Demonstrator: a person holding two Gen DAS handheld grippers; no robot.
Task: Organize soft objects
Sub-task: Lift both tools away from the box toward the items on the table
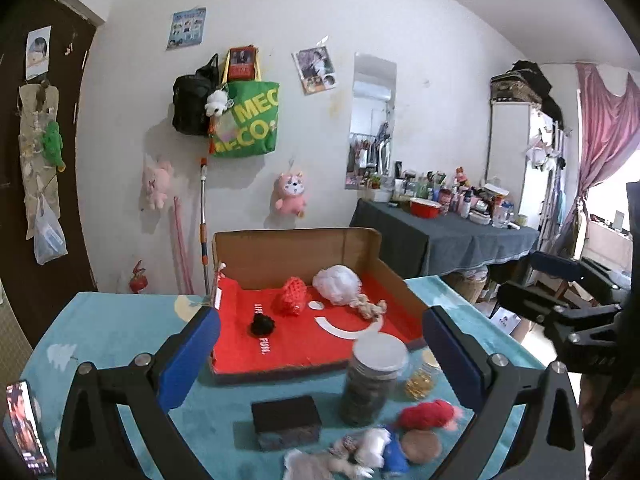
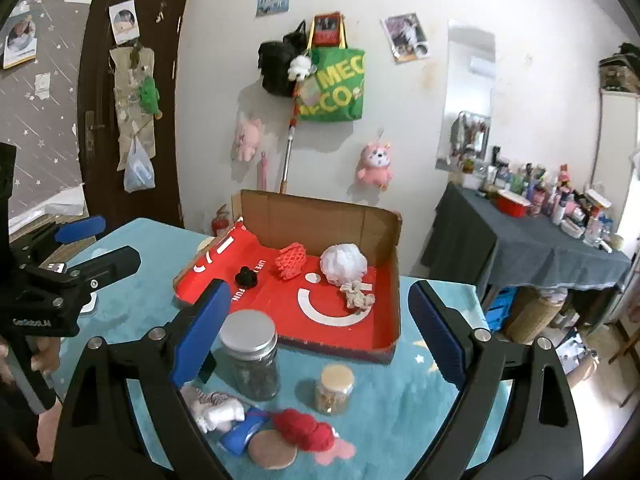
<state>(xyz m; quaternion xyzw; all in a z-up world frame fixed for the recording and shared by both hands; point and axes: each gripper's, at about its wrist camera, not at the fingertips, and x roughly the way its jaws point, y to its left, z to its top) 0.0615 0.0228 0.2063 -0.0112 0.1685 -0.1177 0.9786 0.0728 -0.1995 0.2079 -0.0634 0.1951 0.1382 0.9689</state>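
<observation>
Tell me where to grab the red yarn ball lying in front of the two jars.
Grip the red yarn ball across its narrow middle, coming from above with the open right gripper. It lies flat and long on the blue tablecloth, with a tan disc touching its left end.

Both fisheye cameras ride just behind their own claws, raised over the near edge of the desk (image 1: 120, 320) and tilted slightly down toward the wall at 12 o'clock, sharing the red-lined box (image 1: 304, 340) (image 2: 320, 312), with the right view set further toward 3 o'clock.
</observation>
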